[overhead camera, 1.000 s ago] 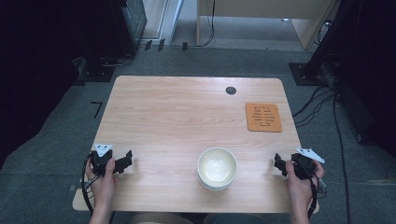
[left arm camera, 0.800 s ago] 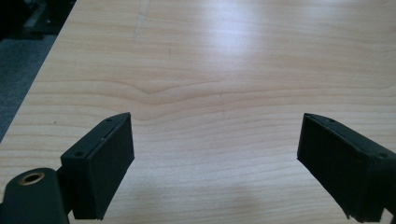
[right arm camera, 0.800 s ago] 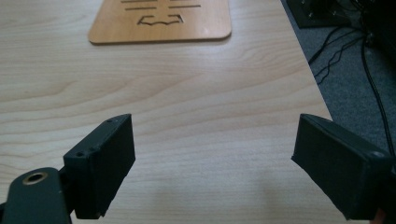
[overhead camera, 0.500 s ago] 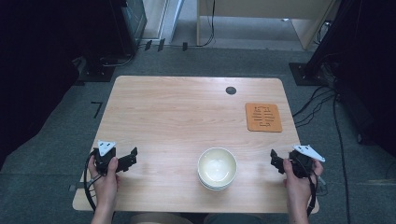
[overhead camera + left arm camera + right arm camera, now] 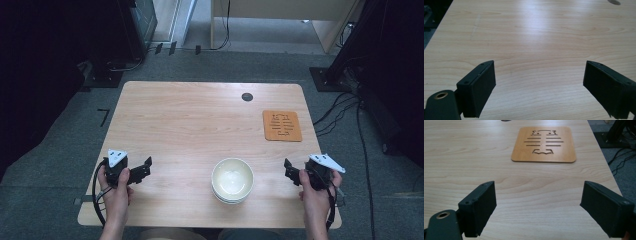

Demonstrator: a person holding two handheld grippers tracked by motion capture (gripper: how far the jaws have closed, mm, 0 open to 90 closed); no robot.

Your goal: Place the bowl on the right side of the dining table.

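A stack of cream bowls (image 5: 232, 180) stands near the front edge of the wooden table (image 5: 200, 120), between my hands. An orange wooden coaster (image 5: 282, 125) with cut-out slots lies at the right, also ahead of my right jaws as the coaster (image 5: 544, 144). My left gripper (image 5: 145, 168) is held left of the bowls, open, with bare table between its jaws (image 5: 537, 87). My right gripper (image 5: 288, 169) is held right of the bowls, open, with nothing between its pads (image 5: 537, 207).
A small dark round hole (image 5: 247, 96) sits in the table at the back middle. Cables (image 5: 350, 115) run over the grey floor to the right. Dark equipment stands beyond the far left corner.
Both hands have risen a little and drifted inward toward the bowls. The jaws of both grippers stay as wide as before.
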